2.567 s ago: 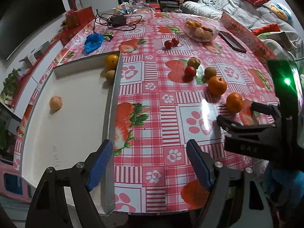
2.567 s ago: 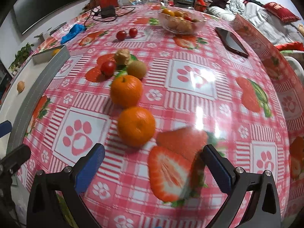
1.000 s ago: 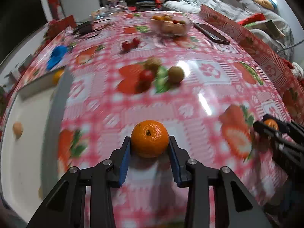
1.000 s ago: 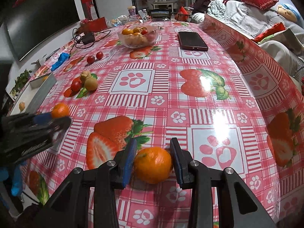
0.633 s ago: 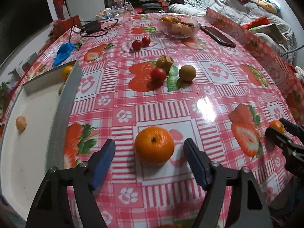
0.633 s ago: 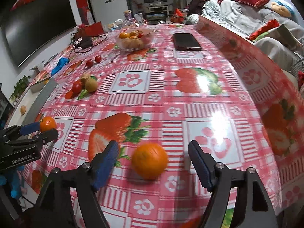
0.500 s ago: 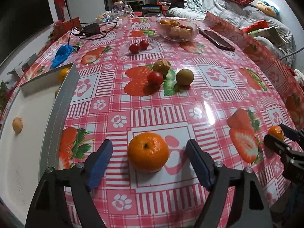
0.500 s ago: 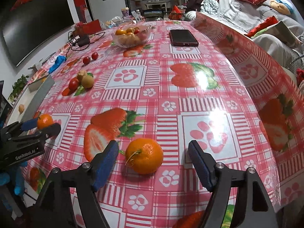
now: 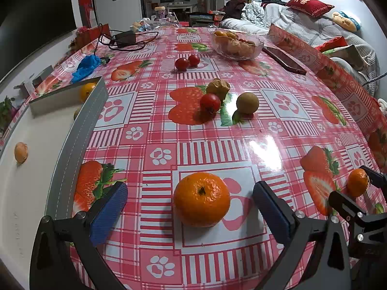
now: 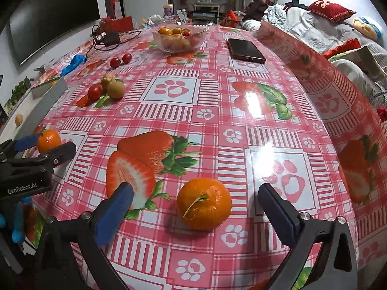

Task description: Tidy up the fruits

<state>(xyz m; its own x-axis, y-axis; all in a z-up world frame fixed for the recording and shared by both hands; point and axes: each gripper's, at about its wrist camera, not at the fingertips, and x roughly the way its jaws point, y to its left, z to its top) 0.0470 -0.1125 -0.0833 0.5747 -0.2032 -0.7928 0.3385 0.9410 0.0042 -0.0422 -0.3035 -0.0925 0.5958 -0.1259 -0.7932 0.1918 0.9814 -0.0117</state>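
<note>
Left wrist view: the left gripper (image 9: 189, 204) stands wide, its jaws having just been opening; a round orange mandarin (image 9: 201, 199) sits on the red-and-white checked strawberry-print tablecloth (image 9: 217, 135) between the blue pads (image 9: 110, 213), touching neither. Beyond that mandarin lie a red cherry tomato (image 9: 210, 102), a wrinkled brown fruit (image 9: 218, 88) and a smooth brown round fruit (image 9: 247, 103), close together. Left of it stands the grey-walled white tray (image 9: 79, 135), holding a small orange fruit (image 9: 21, 152).

Right wrist view: the right gripper (image 10: 197, 207) is likewise spread wide, jaws just opened, with a second orange mandarin (image 10: 204, 204) resting free between its pads. Far beyond this mandarin stand a clear glass bowl of fruit (image 10: 179, 38) and a dark phone (image 10: 245, 50).
</note>
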